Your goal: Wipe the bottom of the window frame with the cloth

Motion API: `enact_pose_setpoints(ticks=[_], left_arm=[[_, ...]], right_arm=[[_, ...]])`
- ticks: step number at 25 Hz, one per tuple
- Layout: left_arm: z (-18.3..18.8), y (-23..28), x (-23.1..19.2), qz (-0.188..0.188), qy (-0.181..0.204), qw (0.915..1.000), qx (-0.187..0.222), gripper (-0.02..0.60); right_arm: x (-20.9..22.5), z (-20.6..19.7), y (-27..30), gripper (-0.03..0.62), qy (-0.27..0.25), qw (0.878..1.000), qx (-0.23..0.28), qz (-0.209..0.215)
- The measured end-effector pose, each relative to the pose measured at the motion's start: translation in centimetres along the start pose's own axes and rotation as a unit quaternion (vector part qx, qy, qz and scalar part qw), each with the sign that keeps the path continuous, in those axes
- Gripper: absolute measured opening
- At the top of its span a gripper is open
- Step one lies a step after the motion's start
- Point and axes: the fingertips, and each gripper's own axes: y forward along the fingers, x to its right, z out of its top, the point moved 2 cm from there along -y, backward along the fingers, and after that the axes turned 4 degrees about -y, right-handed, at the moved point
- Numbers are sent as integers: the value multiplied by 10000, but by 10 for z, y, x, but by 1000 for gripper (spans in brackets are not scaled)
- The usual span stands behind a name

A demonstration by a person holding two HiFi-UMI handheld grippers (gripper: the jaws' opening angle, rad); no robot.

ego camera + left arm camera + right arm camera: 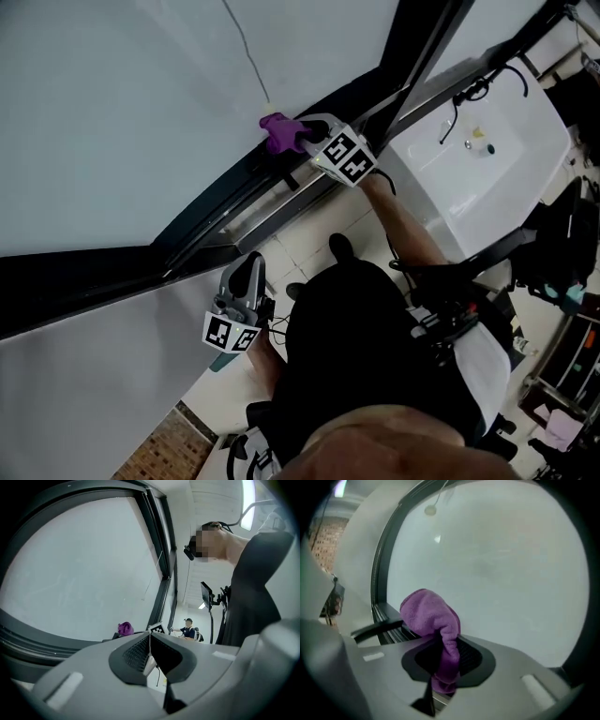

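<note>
A purple cloth (277,132) is bunched against the dark bottom rail of the window frame (216,202), right at the glass. My right gripper (298,139) is shut on the cloth (432,620), which bulges out ahead of its jaws and hangs down between them. My left gripper (251,277) hangs lower and nearer, off the frame, with its jaws shut on nothing (150,651). In the left gripper view the purple cloth (124,628) shows small on the rail, far ahead.
A large frosted pane (141,103) fills the area above the rail. A white sink (487,150) with a tap stands at the right. A dark diagonal post (412,56) rises from the rail. A person (189,630) stands far off down the room.
</note>
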Motion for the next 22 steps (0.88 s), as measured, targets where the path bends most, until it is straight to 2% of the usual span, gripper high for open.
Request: enact_pose_setpoints(ticks=[4, 11, 16, 22], left_arm=[[-1, -1, -1, 52, -9, 10000, -19, 5], [-2, -1, 1, 190, 11, 9998, -71, 5], [-3, 4, 1, 140, 2, 9998, -103, 5], [-8, 19, 2, 19, -34, 9998, -202, 5]], right_arm=[[0, -14, 28, 61, -622, 9960, -619, -189], [9, -15, 22, 61, -1334, 9861, -923, -354], [56, -36, 4, 61, -1461, 9764, -1351, -833], [140, -69, -27, 61, -1326, 9607, -1904, -1525]])
